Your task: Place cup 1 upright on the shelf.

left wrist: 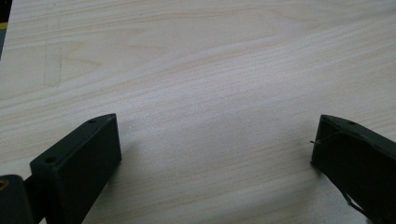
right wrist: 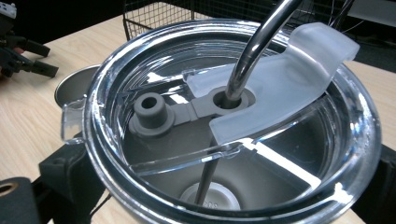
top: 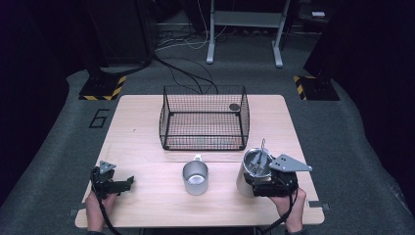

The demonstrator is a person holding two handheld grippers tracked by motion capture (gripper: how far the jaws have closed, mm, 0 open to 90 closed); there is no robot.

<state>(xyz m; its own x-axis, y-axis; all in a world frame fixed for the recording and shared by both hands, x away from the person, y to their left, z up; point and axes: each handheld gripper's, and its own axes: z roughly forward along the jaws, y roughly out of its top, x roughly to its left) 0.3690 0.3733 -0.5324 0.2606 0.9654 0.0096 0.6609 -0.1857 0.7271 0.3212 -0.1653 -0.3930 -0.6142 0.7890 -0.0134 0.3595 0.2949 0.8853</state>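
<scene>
A steel tumbler (top: 250,174) with a clear lid (right wrist: 224,112) and a bent metal straw (right wrist: 254,46) stands at the table's right front. My right gripper (top: 266,185) is shut on its body, with one black jaw on each side of it in the right gripper view. A small steel mug (top: 195,177) with a handle stands empty at the front middle, apart from both grippers. My left gripper (top: 117,184) hangs open near the left front, and in the left gripper view it (left wrist: 217,144) has only bare wood between its jaws.
A black wire basket (top: 204,117) stands at the back middle of the wooden table (top: 142,142). A small dark disc (top: 234,106) lies in its far right corner. Cables and metal stand legs are on the floor beyond the table.
</scene>
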